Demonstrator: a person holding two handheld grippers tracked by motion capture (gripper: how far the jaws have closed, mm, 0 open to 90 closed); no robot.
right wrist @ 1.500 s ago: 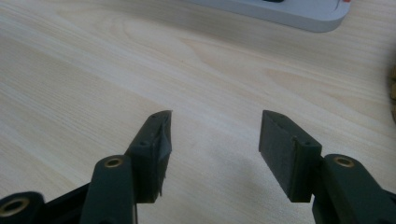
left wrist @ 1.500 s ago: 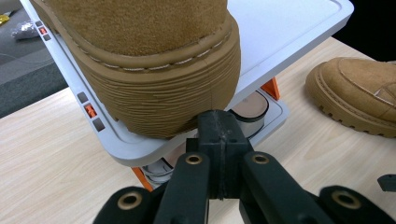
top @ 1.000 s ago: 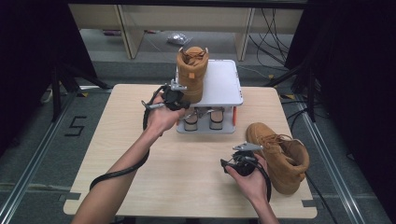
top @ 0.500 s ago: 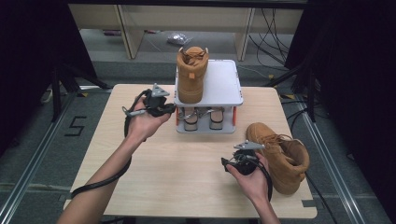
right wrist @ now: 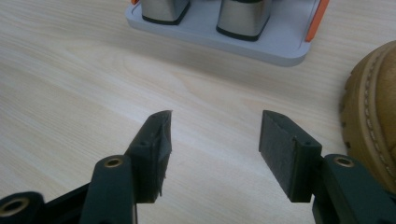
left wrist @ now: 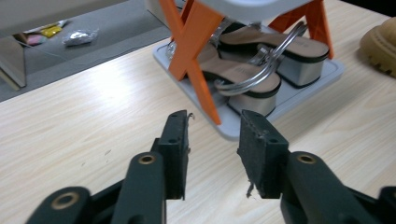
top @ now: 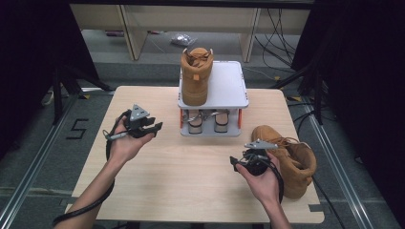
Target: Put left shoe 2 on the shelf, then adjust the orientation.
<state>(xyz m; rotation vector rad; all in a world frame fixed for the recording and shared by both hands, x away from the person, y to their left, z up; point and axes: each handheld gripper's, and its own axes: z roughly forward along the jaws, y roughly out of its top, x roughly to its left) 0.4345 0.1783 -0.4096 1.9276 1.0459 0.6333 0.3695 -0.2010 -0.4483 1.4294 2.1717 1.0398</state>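
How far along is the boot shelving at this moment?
Done: one boot stands on the rack top. In hand: nothing; the left gripper, jaws just opening, is empty, and the right gripper is open. Left: the second boot lying on the table.

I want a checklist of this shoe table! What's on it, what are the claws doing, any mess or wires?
Surface: light wooden table, bare at the front.
Job's things: one tan boot upright on the grey rack; second tan boot on the table by the right hand; silver-heeled sandals on the lower shelf.
Clutter: nothing seen on the table.
Claws: left claw just been opening, nothing between its jaws; right claw open, holding nothing.
Cables: black cable trailing from the left claw.
Surroundings: crumpled wrapper on the floor behind.
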